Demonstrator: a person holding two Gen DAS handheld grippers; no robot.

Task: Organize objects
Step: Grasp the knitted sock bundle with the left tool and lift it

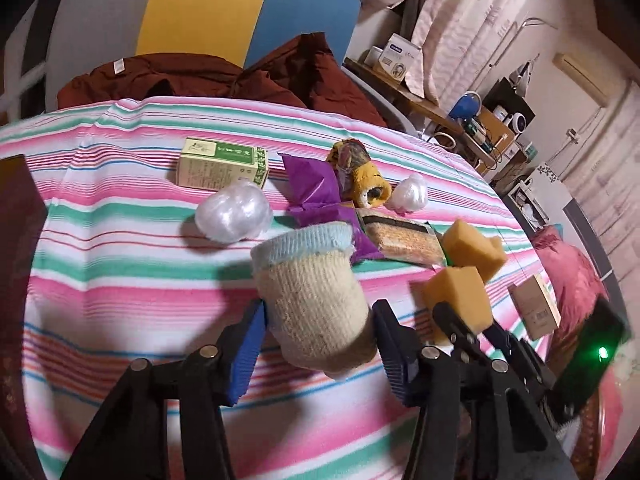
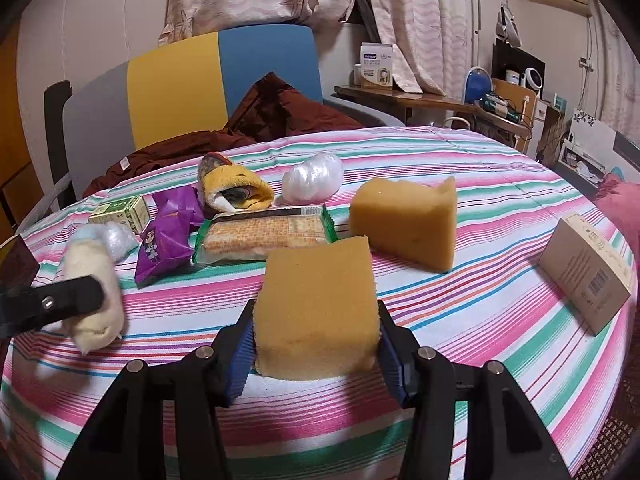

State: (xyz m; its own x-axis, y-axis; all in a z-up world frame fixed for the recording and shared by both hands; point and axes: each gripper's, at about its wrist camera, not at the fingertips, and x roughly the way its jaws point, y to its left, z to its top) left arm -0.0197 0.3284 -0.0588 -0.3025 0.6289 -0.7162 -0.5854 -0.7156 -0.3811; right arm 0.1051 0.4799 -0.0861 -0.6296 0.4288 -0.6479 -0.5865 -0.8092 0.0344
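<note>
A rolled cream sock with a pale blue cuff (image 1: 308,264) stands between the blue pads of my left gripper (image 1: 320,308), and both pads press its sides. In the right wrist view the same sock (image 2: 92,292) shows at the left, under a black finger. My right gripper (image 2: 316,312) is shut on a yellow sponge block (image 2: 316,276), held just above the striped cloth. A second, larger sponge (image 2: 408,220) lies behind it.
On the striped tablecloth (image 2: 460,320) lie a cracker pack (image 2: 264,232), a purple packet (image 2: 168,236), a yellow tiger sock (image 2: 236,188), a green box (image 1: 222,164), two plastic wads (image 1: 232,212) and a brown carton (image 2: 588,276). A chair with maroon clothing (image 2: 280,112) stands behind.
</note>
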